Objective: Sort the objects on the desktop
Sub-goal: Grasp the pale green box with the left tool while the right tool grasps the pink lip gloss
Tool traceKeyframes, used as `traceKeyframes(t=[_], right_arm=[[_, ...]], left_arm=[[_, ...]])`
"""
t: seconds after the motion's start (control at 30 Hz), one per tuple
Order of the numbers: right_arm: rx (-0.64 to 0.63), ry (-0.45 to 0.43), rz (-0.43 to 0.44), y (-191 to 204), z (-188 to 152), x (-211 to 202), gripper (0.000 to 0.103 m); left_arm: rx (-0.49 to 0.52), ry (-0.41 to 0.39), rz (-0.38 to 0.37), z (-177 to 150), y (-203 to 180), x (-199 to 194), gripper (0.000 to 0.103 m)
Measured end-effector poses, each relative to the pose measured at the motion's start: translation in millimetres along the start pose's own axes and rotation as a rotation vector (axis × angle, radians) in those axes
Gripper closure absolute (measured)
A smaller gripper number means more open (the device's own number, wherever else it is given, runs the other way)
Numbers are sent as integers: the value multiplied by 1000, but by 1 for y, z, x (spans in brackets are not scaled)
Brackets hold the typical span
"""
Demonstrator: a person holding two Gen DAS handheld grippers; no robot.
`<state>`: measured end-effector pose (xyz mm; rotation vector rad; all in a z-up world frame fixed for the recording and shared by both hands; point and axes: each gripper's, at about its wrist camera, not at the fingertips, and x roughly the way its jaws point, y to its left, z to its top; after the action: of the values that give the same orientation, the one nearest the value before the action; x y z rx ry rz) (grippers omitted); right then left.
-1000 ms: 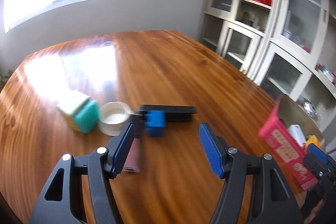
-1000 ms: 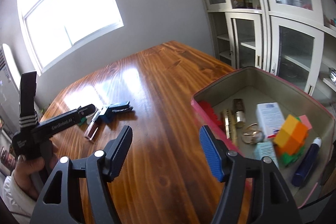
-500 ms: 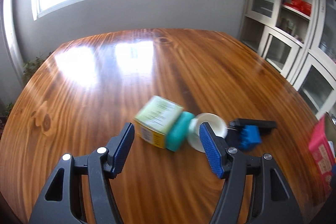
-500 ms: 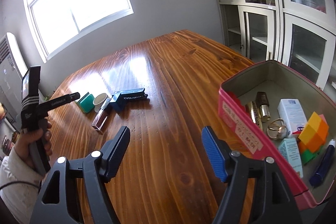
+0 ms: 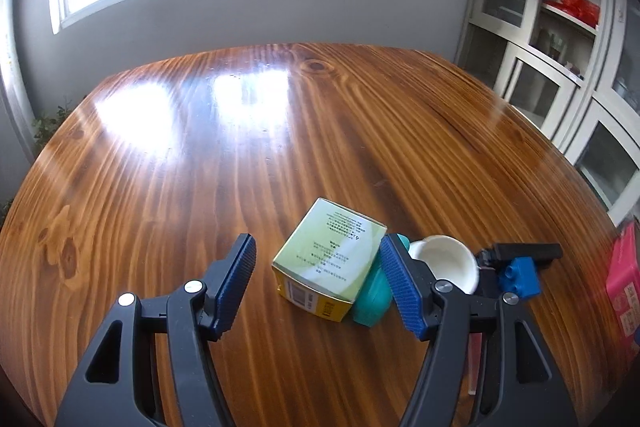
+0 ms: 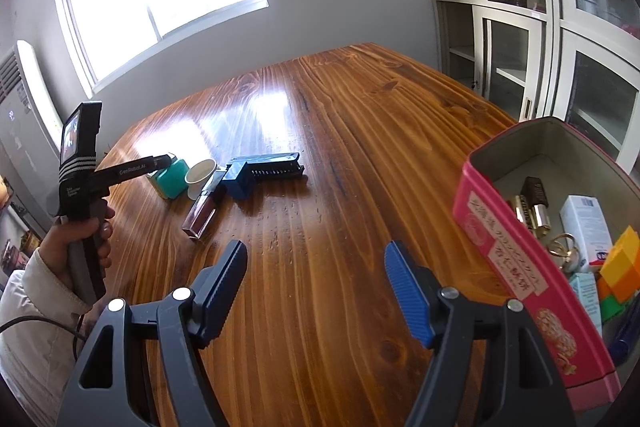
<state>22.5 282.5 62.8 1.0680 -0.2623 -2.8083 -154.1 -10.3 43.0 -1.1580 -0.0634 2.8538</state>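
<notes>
A pale green and yellow carton [image 5: 329, 257] lies on the wooden table [image 5: 280, 147], between the fingers of my open left gripper [image 5: 318, 277] but untouched. A teal case [image 5: 372, 299] leans against it, then a white cup [image 5: 444, 261], a blue block [image 5: 518, 277] and a black comb [image 5: 524, 251]. In the right wrist view these sit at the left: teal case [image 6: 173, 177], cup [image 6: 200, 173], blue block [image 6: 239, 179], comb [image 6: 276, 167], and a dark red lip gloss tube [image 6: 202, 213]. My right gripper [image 6: 316, 281] is open and empty above bare table.
A pink tin box [image 6: 516, 267] at the right holds several sorted items: lipsticks, a white carton, rings, coloured blocks, a blue pen. Its corner shows in the left wrist view [image 5: 624, 279]. White glass-door cabinets [image 6: 540, 7] stand behind the table. The left hand-held gripper body [image 6: 80, 187] is at far left.
My left gripper has swung left, from over the blue block and comb to the carton, and come closer. My right gripper has drawn back from the tin box, staying open.
</notes>
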Motion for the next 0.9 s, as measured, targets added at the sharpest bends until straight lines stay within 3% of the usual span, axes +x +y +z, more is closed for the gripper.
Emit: traceKeyframes(t=[0.2,0.47,0.63,0.7,0.87,0.9], right_arm=[[-34,19,18,14,3,12,28],[-84,53,76,37,10,27,28],[-98,122,135,56,13,51,28],[-104,151,164,67,16,63,28],[-153,198,199,95,19,94,29],[-158,206,191,99,19,100,38]], left_arm=[[-41,42,78,-3,20,13,35],[-54,56,65,-4,25,15,35],[-69,65,32,-2,28,23,35],[-71,59,22,-1,28,23,55],[-72,26,45,2,29,15,55],[-74,17,49,3,29,12,55]])
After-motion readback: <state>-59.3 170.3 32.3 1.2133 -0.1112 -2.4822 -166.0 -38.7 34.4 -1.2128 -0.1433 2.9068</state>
